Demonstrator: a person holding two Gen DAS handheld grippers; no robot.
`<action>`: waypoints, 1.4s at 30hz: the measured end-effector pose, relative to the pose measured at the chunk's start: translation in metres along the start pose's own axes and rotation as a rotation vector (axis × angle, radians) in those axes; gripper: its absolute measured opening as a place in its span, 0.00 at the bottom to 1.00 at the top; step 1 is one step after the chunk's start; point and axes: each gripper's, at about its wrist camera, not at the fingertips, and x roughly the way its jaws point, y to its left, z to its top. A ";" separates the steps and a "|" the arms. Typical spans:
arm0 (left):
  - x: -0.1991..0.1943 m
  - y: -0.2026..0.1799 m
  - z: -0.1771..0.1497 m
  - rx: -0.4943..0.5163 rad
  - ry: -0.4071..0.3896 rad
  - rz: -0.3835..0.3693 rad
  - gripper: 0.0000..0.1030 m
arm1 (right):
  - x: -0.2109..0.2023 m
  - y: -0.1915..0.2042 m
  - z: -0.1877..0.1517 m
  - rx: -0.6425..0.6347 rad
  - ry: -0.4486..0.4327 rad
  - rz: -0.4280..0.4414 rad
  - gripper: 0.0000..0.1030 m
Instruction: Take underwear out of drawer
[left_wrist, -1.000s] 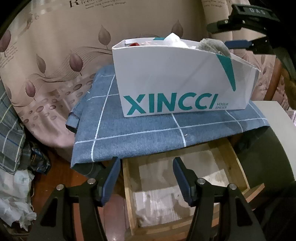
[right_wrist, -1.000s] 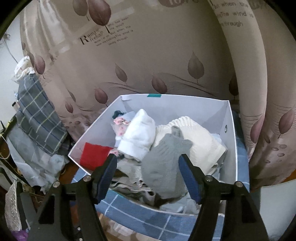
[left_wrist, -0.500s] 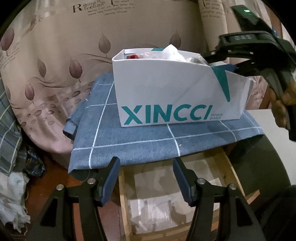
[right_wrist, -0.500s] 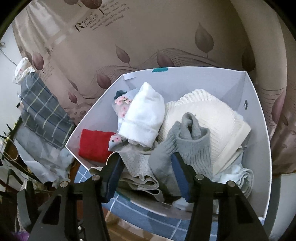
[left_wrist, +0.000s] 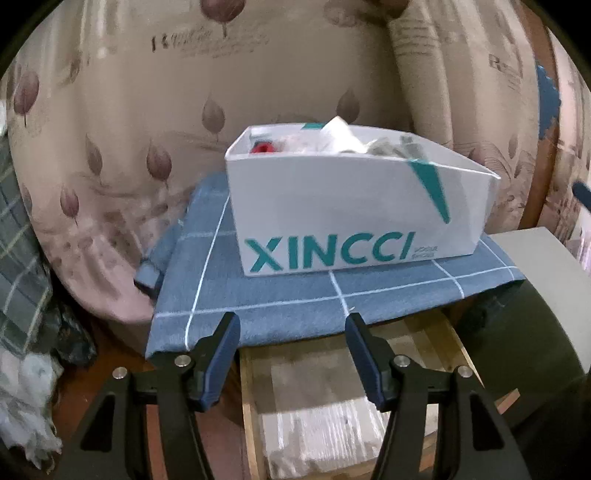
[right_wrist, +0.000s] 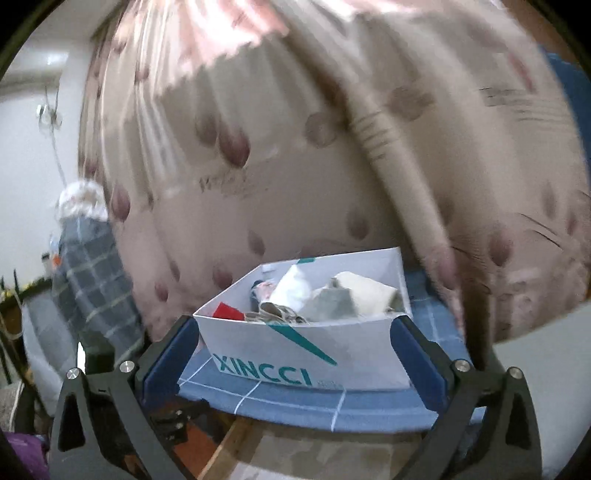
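Right gripper (right_wrist: 295, 354): jaws have just been opening and now stand as wide apart as they go, nothing between the pads; the white box only shows through the gap, well ahead.
Left gripper (left_wrist: 291, 354): jaws half apart, empty, aimed down over the drawer mouth.
Drawer (left_wrist: 458, 343): open just below and ahead of the left fingers; inside I see only a pale liner, no garment.
Underwear: judged to be among the cloth pieces (right_wrist: 317, 295) piled in the box (left_wrist: 332, 206), which sits ahead of both tools on the blue checked cloth (left_wrist: 280, 295); which piece it is I cannot tell.
Step in hand: probably the release is done and the right tool is clearing away from the box.
Doing it well: keep the wide jaws above the box's near rim so no finger hooks the thin card wall.
Edges: cloth hem overhangs the drawer's back edge; wooden side rails flank the left fingers.
Open room: free air above the drawer and box; curtain (right_wrist: 295, 166) close behind the box, clutter to the left.
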 end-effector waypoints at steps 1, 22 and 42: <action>-0.005 -0.003 0.000 0.006 -0.018 0.002 0.59 | -0.006 -0.001 -0.007 0.015 0.004 -0.021 1.00; -0.046 -0.012 -0.022 -0.059 -0.102 0.029 0.59 | -0.014 0.024 -0.053 -0.088 0.091 -0.102 1.00; -0.049 -0.021 -0.029 -0.007 -0.115 0.053 0.59 | -0.009 0.016 -0.059 -0.028 0.071 -0.165 1.00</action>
